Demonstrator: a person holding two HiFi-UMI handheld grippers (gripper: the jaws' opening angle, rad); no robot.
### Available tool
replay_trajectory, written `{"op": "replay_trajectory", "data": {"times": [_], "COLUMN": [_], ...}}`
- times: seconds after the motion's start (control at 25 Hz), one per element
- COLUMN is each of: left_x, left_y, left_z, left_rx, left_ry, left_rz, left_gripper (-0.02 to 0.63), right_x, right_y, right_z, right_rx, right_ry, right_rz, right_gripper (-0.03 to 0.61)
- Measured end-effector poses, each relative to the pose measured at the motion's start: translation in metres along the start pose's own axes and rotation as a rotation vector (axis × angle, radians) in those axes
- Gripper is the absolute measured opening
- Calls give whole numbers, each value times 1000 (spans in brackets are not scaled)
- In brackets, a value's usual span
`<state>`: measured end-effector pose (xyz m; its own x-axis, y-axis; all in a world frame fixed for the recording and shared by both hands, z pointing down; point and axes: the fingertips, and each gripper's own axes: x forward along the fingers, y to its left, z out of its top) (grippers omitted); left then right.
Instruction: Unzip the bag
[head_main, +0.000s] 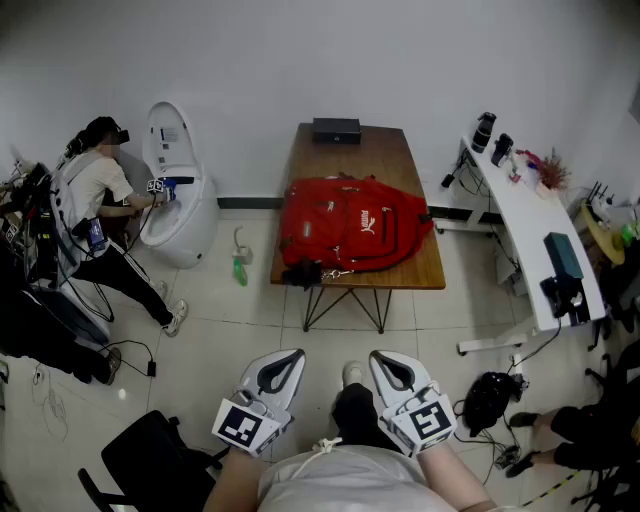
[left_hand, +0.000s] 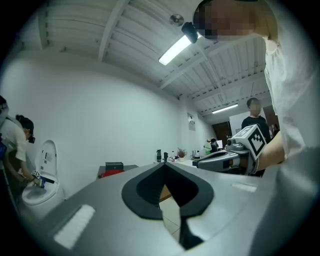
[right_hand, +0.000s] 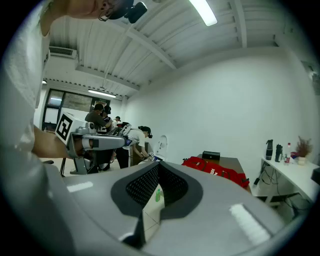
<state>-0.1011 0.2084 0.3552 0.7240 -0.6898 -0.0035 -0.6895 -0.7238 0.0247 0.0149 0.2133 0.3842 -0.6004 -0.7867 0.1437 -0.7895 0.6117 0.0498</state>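
Observation:
The red backpack (head_main: 350, 225) lies flat on a wooden table (head_main: 425, 272) ahead of me, with a black strap hanging over the near edge. Both grippers are held close to my body, well short of the table. My left gripper (head_main: 289, 356) is shut, its tips touching with nothing between them. My right gripper (head_main: 384, 357) is shut and empty too. The left gripper view shows the backpack (left_hand: 111, 173) only as a small red sliver far off past the left gripper (left_hand: 164, 165). In the right gripper view the backpack (right_hand: 215, 171) lies beyond the right gripper (right_hand: 157, 164).
A black box (head_main: 336, 130) sits at the table's far end. A white desk (head_main: 530, 230) with gear stands at the right. A person (head_main: 95, 200) bends over a white pod at the left. On the floor are a green bottle (head_main: 240, 270), a black chair (head_main: 150, 460) and a black bag (head_main: 490, 398).

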Motion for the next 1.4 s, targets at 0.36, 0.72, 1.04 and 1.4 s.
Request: {"op": "replay_trajectory", "data": {"times": [0.36, 0.72, 1.04, 1.4], "left_x": [122, 245, 268, 298], "left_y": [86, 150, 187, 224], "left_z": [-31, -20, -54, -119], "left_rx": [51, 46, -5, -46], "left_ry": [73, 88, 175, 337], "left_rz": [72, 96, 92, -1], "left_gripper": [6, 6, 6, 6], "right_x": [93, 174, 220, 278], "right_y": [-121, -228, -235, -222], "right_z": [-1, 8, -25, -87], "right_rx": [20, 36, 84, 118], "right_ry": [-9, 27, 125, 296], "right_rz": [64, 153, 201, 214], "right_gripper": [6, 6, 6, 6]}}
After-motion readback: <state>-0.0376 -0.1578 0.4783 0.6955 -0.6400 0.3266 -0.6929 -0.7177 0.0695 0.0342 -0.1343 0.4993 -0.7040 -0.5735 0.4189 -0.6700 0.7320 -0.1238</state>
